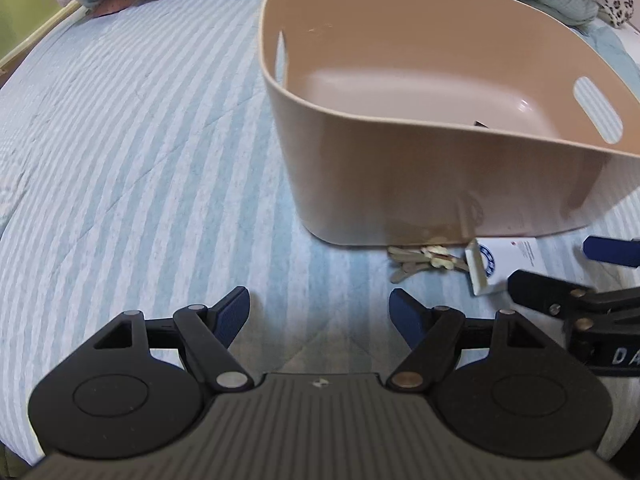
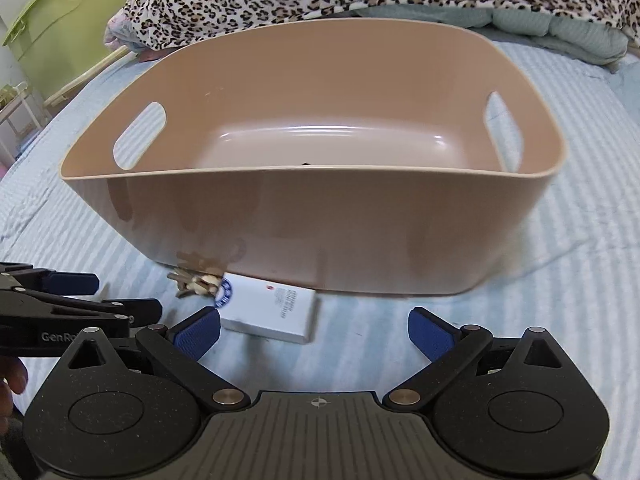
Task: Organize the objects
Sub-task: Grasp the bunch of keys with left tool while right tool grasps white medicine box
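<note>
I see left gripper (image 1: 320, 312) spread wide, nothing between fingers, over striped bedspread (image 1: 140, 160). Right gripper (image 2: 314, 330) also spread, empty. Beige plastic basket (image 2: 312, 224) ahead of both. Key bunch (image 2: 196, 282) and white box (image 2: 268, 312) lie on bedspread just beside basket's near wall, touching each other.

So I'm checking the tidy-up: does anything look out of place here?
Yes: a bunch of keys and a small white box lie on the striped bedspread against the beige bin's near wall, outside it.
</note>
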The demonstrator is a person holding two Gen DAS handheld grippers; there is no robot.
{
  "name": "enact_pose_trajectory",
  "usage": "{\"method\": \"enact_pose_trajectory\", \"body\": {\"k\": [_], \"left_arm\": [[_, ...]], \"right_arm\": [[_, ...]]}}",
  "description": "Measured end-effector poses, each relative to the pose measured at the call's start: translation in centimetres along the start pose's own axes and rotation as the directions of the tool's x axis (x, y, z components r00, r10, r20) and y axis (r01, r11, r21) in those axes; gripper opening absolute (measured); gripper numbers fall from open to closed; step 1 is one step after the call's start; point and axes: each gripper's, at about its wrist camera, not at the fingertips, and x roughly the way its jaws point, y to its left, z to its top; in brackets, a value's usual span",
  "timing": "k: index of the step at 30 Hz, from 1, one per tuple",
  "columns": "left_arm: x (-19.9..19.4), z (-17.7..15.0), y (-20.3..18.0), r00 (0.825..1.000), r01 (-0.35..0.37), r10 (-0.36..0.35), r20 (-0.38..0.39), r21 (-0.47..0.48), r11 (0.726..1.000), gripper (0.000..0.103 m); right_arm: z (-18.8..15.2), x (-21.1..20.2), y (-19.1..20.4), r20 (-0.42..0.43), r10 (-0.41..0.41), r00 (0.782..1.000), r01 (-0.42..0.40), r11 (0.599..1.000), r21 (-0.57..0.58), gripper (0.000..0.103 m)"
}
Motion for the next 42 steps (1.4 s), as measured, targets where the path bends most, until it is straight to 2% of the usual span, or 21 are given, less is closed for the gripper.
{"method": "enact_pose_trajectory", "body": {"k": [5,10,15,21,29,33,36,38,39,40,42], "left_arm": [[0.4,0.2,0.3,1.0,-0.016,0.016,-0.002,-0.013,1.0,0.078],[0.3,0.2,0.0,1.0,0.0,0.0,0.006,-0.012,1.0,0.078],[0.2,0.3,-1.4,0.999,0.034,-0.034,0.012,0.009,0.999,0.078],[1.3,-0.1,-3.5,0.999,0.038,-0.039,0.009,0.051,0.998,0.078],[3.0,0.2,-4.9,0.998,0.041,-0.04,0.051,-0.011,0.999,0.097],[3.4,0.1,-5.1,0.997,0.032,-0.03,0.076,-0.021,0.999,0.097],[2.9,0.1,-5.2,0.996,0.045,-0.044,0.079,-0.009,0.999,0.081],[2.6,0.1,-5.2,0.995,0.053,-0.053,0.081,-0.004,0.999,0.064],[2.5,0.1,-5.2,0.996,0.052,-0.052,0.077,-0.002,0.999,0.06],[2.4,0.1,-5.2,0.996,0.053,-0.052,0.073,-0.003,0.999,0.052],[2.1,0.1,-5.0,0.996,0.061,-0.06,0.064,-0.019,0.998,0.043]], "right_arm": [[0.2,1.5,0.9,-0.02,0.02,1.0,-0.02,1.0,0.016,0.102],[-0.1,2.3,1.0,-0.021,-0.03,0.999,0.03,1.0,0.009,0.097],[-0.3,1.4,-0.4,0.007,-0.083,0.997,0.083,0.996,-0.012,0.096],[-0.4,0.9,-3.4,0.003,-0.108,0.994,0.107,0.994,0.035,0.096],[-0.6,1.0,-4.8,0.005,-0.123,0.992,0.123,0.992,0.021,0.096],[-1.0,1.3,-4.6,0.009,-0.135,0.991,0.135,0.991,0.0,0.096],[-0.7,1.6,-4.3,0.013,-0.137,0.991,0.137,0.99,-0.015,0.095],[-0.6,1.6,-4.3,0.019,-0.135,0.991,0.135,0.991,-0.023,0.091],[-0.7,1.7,-4.3,0.019,-0.133,0.991,0.133,0.991,-0.027,0.09],[-0.7,1.6,-4.2,0.02,-0.134,0.991,0.135,0.99,-0.033,0.087],[-0.8,1.5,-3.9,0.027,-0.132,0.991,0.133,0.99,-0.047,0.079]]}}
